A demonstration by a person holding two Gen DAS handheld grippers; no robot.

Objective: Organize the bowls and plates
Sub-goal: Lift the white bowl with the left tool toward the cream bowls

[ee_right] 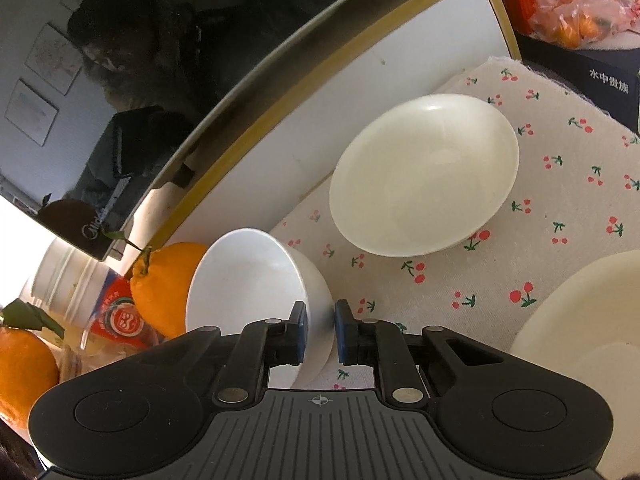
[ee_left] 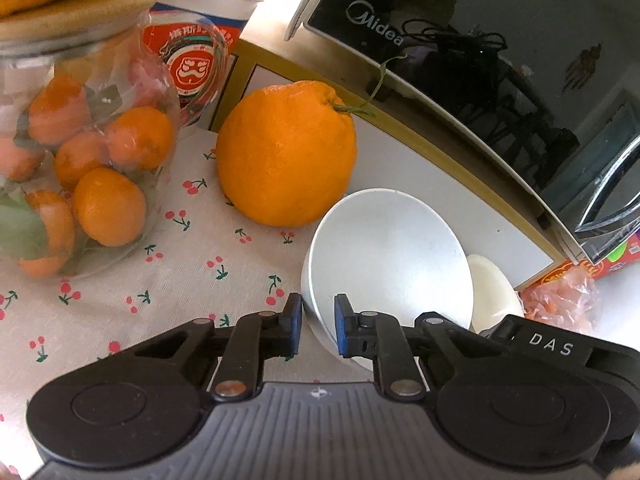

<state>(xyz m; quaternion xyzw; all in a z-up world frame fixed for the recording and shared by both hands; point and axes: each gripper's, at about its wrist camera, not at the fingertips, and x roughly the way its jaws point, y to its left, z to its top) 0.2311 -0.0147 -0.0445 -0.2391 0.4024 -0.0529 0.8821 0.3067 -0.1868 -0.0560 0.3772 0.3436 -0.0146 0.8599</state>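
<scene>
One "Midea" microwave [ee_left: 480, 80] faces white bowl [ee_left: 384, 256].

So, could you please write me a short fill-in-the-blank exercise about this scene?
1. Both grippers, left gripper and right gripper, clamp the rim of the white ____.
2. The big orange sits on a cloth printed with ____.
3. The glass jar holds small ____.
4. The microwave reads ____.

Missing words: bowl; cherries; oranges; Midea
</scene>
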